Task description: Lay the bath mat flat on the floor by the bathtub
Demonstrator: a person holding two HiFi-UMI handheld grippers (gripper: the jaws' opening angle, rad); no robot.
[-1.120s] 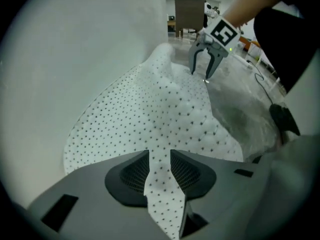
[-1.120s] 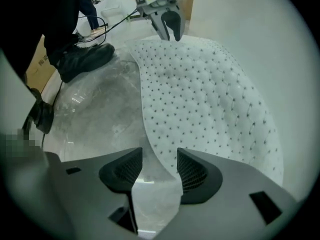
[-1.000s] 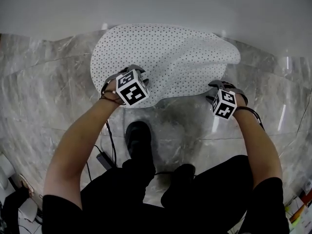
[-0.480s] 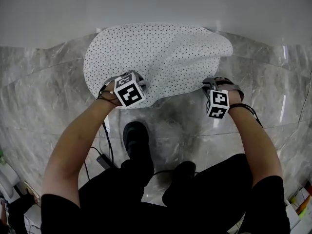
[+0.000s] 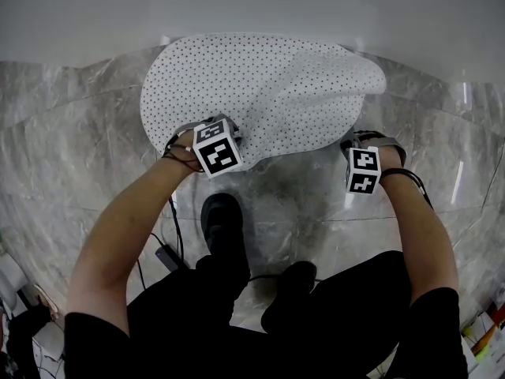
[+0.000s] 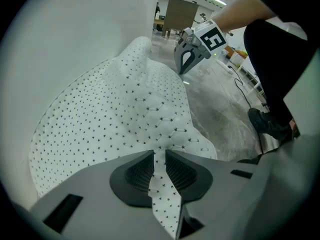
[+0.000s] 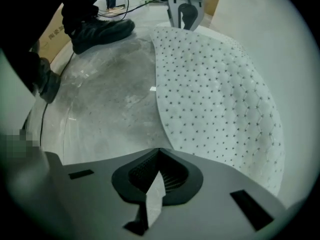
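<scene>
Item under inspection: white quilted bath mat with small dark dots. It lies on the grey marbled stone floor, its far edge against the base of the white bathtub wall. The bath mat is not flat: the middle humps up in a ridge and the near edge is lifted at 2 points.

Left gripper: holds the near-left edge. Its jaws are closing, with 1 narrow fold of the bath mat pinched between the ribbed pads.

Right gripper: holds the near-right corner. Its jaws are closed tight on a thin strip of the bath mat's edge.

Surroundings: the person's black shoe stands on the floor just behind the near edge, between the 2 grippers. A black cable runs beside it.
</scene>
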